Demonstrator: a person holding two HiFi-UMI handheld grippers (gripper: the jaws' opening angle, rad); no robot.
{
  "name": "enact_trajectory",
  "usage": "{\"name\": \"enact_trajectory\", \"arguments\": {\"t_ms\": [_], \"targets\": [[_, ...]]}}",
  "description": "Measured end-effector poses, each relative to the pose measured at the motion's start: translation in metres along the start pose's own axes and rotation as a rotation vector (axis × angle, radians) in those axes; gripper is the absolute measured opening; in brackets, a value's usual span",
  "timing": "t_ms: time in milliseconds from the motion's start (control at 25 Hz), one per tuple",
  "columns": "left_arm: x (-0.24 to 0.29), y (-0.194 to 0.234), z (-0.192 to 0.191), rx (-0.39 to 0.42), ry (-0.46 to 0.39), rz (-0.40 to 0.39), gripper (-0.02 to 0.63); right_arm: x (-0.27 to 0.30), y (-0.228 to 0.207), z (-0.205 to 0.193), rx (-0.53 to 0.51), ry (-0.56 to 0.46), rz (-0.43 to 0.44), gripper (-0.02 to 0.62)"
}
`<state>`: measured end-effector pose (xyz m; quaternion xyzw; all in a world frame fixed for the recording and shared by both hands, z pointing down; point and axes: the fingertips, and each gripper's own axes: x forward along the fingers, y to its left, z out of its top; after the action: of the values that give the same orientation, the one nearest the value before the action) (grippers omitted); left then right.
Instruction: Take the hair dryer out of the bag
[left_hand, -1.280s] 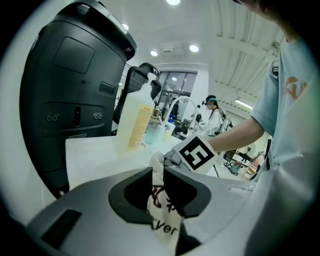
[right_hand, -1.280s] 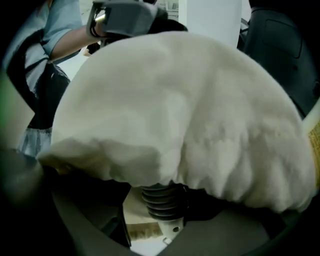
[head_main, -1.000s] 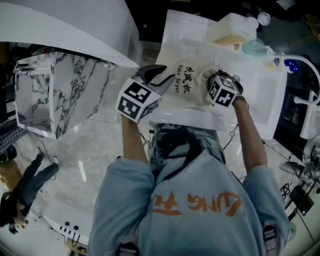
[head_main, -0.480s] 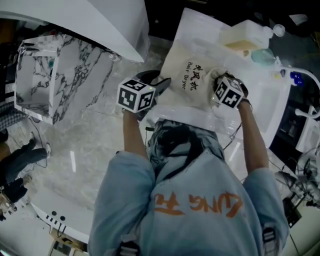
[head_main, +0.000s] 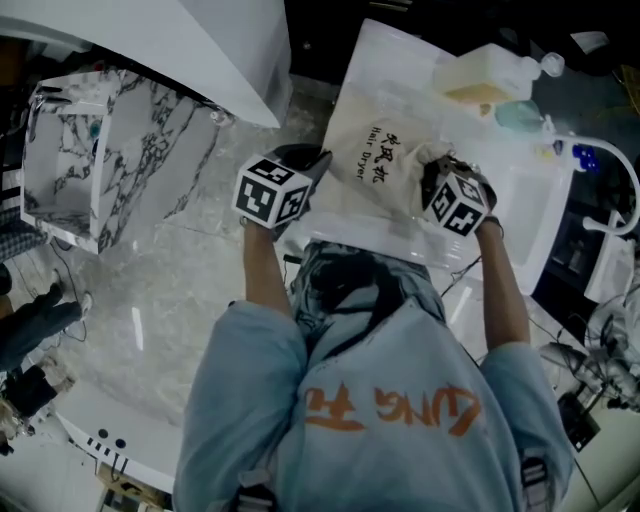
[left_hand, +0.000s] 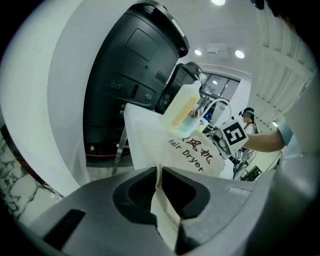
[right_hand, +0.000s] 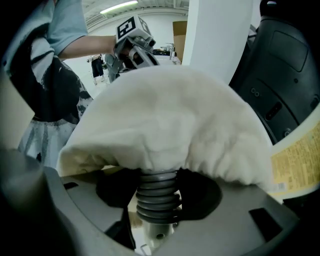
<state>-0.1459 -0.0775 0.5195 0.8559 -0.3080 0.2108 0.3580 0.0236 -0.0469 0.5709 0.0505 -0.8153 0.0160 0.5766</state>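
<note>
Left gripper view: the left gripper (left_hand: 159, 172) is closing on an edge of the cream cloth bag (left_hand: 187, 150) (printed "Hair Dryer"), with the cloth pinched between its jaws, evidently to anchor the bag. The right gripper (right_hand: 157, 175), at the bag's gathered mouth and apart from the left one, is closing on the hair dryer (right_hand: 157, 197). Its ribbed grey cord sleeve fills the gap between those jaws, presumably ready for pulling out. The rest of the dryer is hidden in the bulging cloth just beyond them.
</note>
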Motion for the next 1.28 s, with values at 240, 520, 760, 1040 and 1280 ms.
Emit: {"name": "enact_trajectory", "arguments": {"t_ms": [240, 520, 760, 1040, 1280], "targets": [[-0.001, -0.002, 0.005, 0.017, -0.022, -0.011, 0.028, -0.026, 0.003, -0.017, 0.083, -0.034, -0.070, 0.238], [-0.004, 0.002, 0.011, 0.036, -0.033, 0.009, 0.025, -0.053, 0.008, -0.046, 0.146, -0.011, -0.148, 0.238], [-0.004, 0.003, 0.014, 0.059, -0.025, 0.023, 0.025, -0.081, 0.004, -0.087, 0.284, 0.000, -0.236, 0.238], [0.001, 0.008, 0.017, 0.085, 0.017, 0.101, 0.052, -0.107, -0.007, -0.119, 0.450, -0.044, -0.336, 0.238], [-0.017, -0.003, 0.049, 0.231, 0.050, 0.210, 0.109, -0.119, -0.010, -0.135, 0.542, -0.090, -0.383, 0.238]]}}
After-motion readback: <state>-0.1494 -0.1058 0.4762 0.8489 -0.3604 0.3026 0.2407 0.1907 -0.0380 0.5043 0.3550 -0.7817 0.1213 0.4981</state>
